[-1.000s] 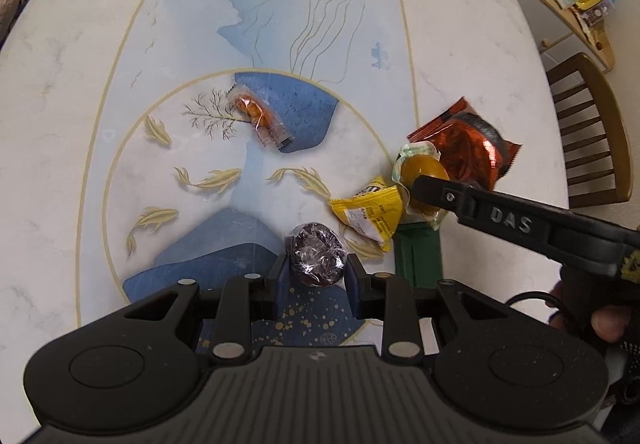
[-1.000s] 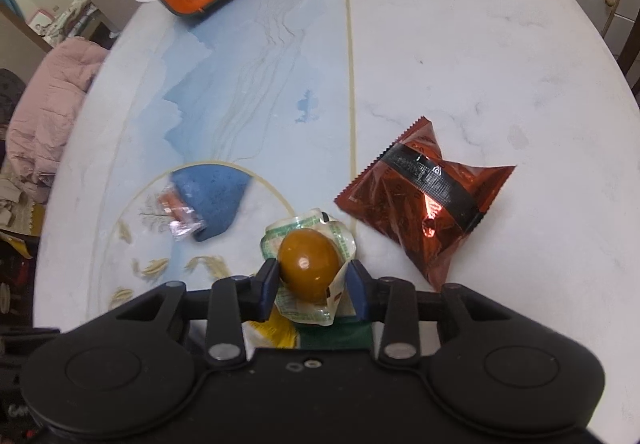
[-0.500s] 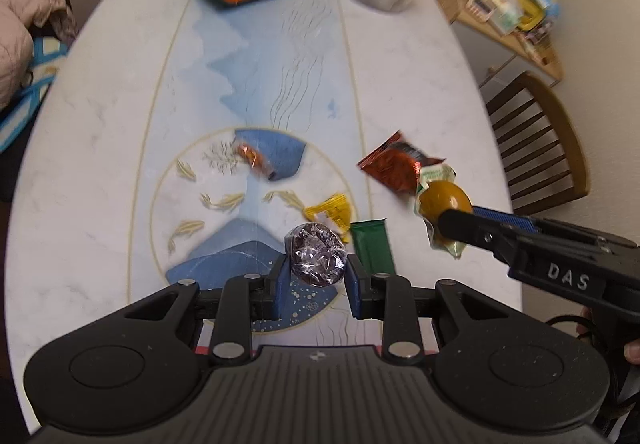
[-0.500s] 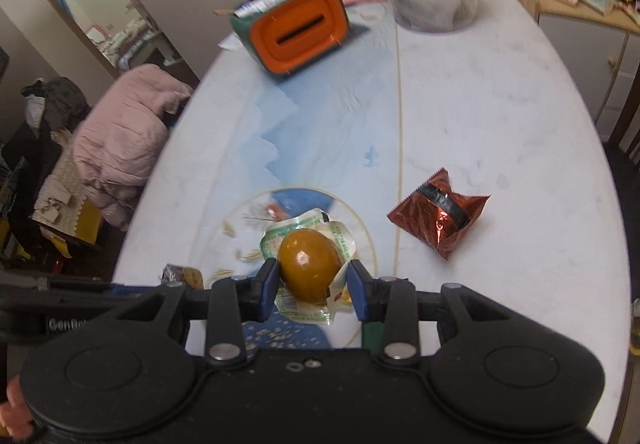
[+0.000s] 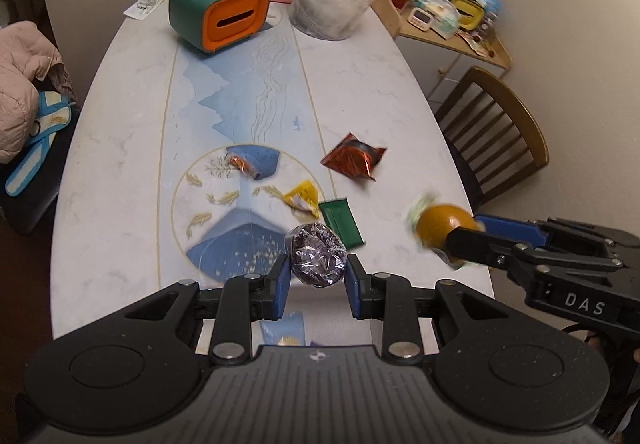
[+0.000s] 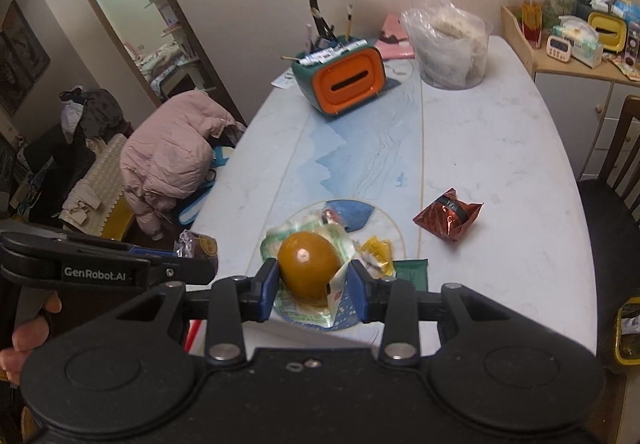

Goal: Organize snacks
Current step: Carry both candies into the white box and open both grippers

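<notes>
Above the bench, the left tool is closed on a dark foil-wrapped snack, and the right tool is closed on an amber egg-shaped snack in a clear wrapper. Both wrappers look slippery, so either snack may slide out or be crushed by too much pressure. Readable writing: "DAS" on the right tool body, "GenRobot.AI" on the left one.

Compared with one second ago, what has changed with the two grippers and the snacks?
Both grippers rose and pulled back from the table. The left gripper lifted the round dark foil-wrapped snack; the right gripper lifted the brown egg in clear green-printed wrap. The grips are unchanged. The red foil packet, yellow sachet, green bar and small orange candy stayed put.
</notes>
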The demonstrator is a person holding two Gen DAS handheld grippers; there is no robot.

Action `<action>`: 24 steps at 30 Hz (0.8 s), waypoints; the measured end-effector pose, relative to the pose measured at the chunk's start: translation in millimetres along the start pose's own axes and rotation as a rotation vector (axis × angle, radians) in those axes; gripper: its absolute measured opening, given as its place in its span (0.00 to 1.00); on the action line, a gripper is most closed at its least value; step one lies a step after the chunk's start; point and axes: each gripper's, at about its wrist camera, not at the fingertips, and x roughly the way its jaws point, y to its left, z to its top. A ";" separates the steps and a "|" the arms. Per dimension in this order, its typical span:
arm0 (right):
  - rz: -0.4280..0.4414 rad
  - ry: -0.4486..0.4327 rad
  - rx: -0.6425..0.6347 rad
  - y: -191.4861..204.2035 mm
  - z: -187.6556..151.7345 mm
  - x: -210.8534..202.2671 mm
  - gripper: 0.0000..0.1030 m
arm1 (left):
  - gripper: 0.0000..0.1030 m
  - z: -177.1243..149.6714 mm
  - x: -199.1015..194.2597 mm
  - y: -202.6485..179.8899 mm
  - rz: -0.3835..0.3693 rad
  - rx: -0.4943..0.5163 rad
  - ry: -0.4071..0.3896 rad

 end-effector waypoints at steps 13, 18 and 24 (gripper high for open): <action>0.001 0.096 0.009 20.4 -76.2 -5.2 0.24 | 0.28 -72.4 -4.0 2.0 -0.006 0.038 0.089; 0.004 0.164 0.036 16.8 -108.0 8.6 0.24 | 0.28 -97.1 25.8 6.8 -0.004 0.015 0.158; 0.006 0.231 0.057 15.1 -137.2 28.7 0.24 | 0.28 -122.6 69.4 7.6 0.013 -0.002 0.246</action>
